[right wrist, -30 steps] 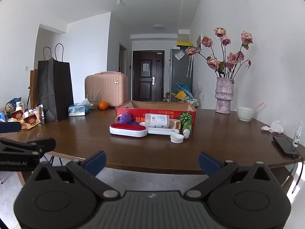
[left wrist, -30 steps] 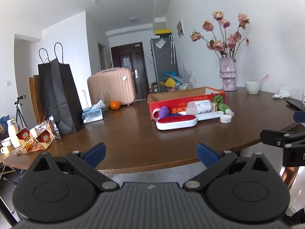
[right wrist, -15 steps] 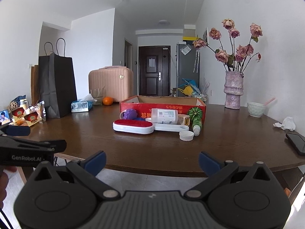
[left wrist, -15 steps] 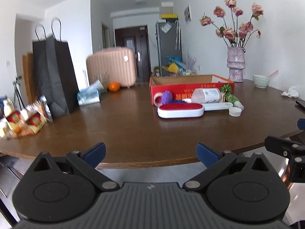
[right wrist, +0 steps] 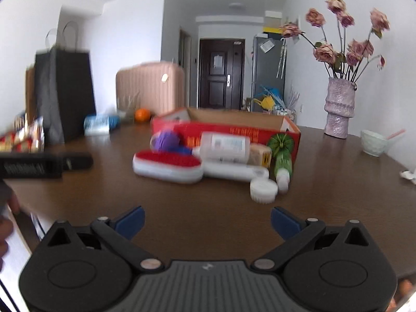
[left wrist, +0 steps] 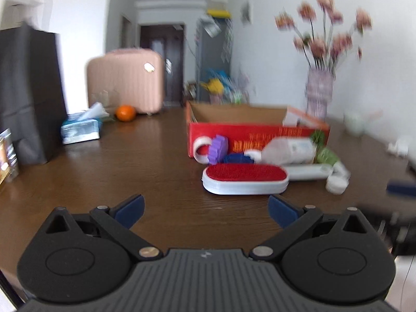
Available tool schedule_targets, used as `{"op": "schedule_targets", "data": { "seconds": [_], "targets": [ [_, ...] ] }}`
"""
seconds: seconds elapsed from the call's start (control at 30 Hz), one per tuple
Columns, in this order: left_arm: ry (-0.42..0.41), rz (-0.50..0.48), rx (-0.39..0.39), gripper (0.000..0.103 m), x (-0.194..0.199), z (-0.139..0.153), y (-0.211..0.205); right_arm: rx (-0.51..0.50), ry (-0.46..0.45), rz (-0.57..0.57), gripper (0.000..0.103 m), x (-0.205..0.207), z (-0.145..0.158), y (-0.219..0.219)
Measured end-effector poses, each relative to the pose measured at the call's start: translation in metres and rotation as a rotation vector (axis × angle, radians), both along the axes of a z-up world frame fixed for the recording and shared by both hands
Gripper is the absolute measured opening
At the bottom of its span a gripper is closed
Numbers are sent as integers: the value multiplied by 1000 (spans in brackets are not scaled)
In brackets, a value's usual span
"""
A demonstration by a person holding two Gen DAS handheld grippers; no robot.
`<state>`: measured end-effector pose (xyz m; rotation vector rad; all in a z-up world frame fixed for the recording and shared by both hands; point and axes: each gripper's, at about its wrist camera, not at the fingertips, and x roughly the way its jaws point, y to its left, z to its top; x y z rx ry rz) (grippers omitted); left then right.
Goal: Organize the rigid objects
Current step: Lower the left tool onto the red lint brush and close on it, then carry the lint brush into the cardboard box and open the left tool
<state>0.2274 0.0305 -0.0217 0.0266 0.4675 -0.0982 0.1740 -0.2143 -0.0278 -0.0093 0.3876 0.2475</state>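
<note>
A red cardboard box (left wrist: 257,132) (right wrist: 226,130) stands open on the brown table (left wrist: 130,171). In front of it lie a white brush with a red pad (left wrist: 245,178) (right wrist: 167,165), a purple toy (left wrist: 218,149), a clear bottle with a label (right wrist: 225,147), a green bottle (right wrist: 282,161) and a white lid (right wrist: 263,189). My left gripper (left wrist: 205,208) is open and empty, over the table short of the brush. My right gripper (right wrist: 206,218) is open and empty, short of the lid.
A black paper bag (left wrist: 28,91), a tissue pack (left wrist: 80,130), an orange (left wrist: 125,113) and a pink suitcase (left wrist: 126,80) stand to the left and back. A vase of flowers (right wrist: 339,109) and a white bowl (right wrist: 374,141) stand at the right.
Both grippers have moved forward over the table edge toward the objects, which now look larger and closer. Both stay open and empty.
</note>
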Motion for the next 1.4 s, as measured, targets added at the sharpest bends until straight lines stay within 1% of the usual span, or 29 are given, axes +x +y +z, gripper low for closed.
{"op": "schedule_targets", "data": {
  "seconds": [0.03,0.07,0.1,0.13,0.2,0.23,0.27,0.3,0.33,0.37,0.4,0.43,0.47,0.5,0.53,0.6,0.63,0.7,0.77,0.83,0.87,0.9,0.97,1.03,1.1,1.17,1.23,1.33,1.4],
  "targets": [
    [20,-21,8,103,13,0,0,4,12,-18,100,13,2,-2],
    [28,-36,-1,103,25,0,0,4,32,-30,94,27,4,-5],
    [40,-40,-15,103,37,0,1,9,49,-42,81,42,5,-9],
    [63,-34,-32,103,49,-1,3,24,61,-53,74,56,5,-13],
    [103,-37,-87,103,70,-2,8,53,100,-80,44,85,6,-23],
    [112,-37,-112,102,80,-3,11,64,118,-87,39,98,5,-28],
    [116,-39,-129,98,88,-4,13,72,132,-93,32,110,3,-32],
    [122,-40,-137,95,96,-5,14,80,145,-104,29,121,1,-36],
    [127,-46,-143,87,103,-7,14,89,165,-109,27,130,-2,-40],
    [133,-58,-151,77,110,-9,14,98,192,-105,24,139,-5,-44],
    [149,-61,-162,70,116,-12,15,101,212,-99,19,146,-8,-46],
    [174,-62,-177,55,123,-15,16,95,224,-104,16,152,-9,-48],
    [203,-68,-200,50,128,-19,17,80,231,-108,14,157,-10,-49],
    [207,-82,-239,47,130,-20,19,71,248,-99,13,162,-11,-50],
    [206,-87,-258,46,130,-20,20,61,270,-78,13,166,-11,-49],
    [204,-100,-255,46,131,-19,18,26,293,-54,12,172,-11,-48],
    [208,-97,-249,46,132,-18,15,24,306,-50,12,176,-12,-48],
    [228,-85,-272,48,132,-18,16,60,327,-49,13,183,-12,-52],
    [253,-67,-313,57,132,-20,18,89,351,-46,14,189,-12,-56],
    [259,-69,-359,57,129,-23,20,110,356,-39,14,190,-13,-57],
    [247,-59,-367,56,126,-25,20,129,354,-39,14,191,-14,-59],
    [241,-51,-374,55,123,-25,20,162,356,-40,12,191,-16,-62],
    [229,-32,-393,51,115,-21,22,223,362,-59,12,192,-17,-68],
    [188,-24,-393,51,101,-12,22,245,336,-59,11,183,-13,-70],
    [139,-26,-385,51,81,-1,22,241,293,-44,11,166,-3,-68],
    [107,-34,-384,51,62,8,22,232,251,-34,11,147,7,-67],
    [95,-45,-389,51,48,12,21,242,219,-36,11,127,14,-70],
    [89,-52,-394,51,35,18,16,279,196,-52,12,104,19,-77],
    [84,-50,-390,51,30,20,12,276,192,-58,12,92,18,-82]
  ]
}}
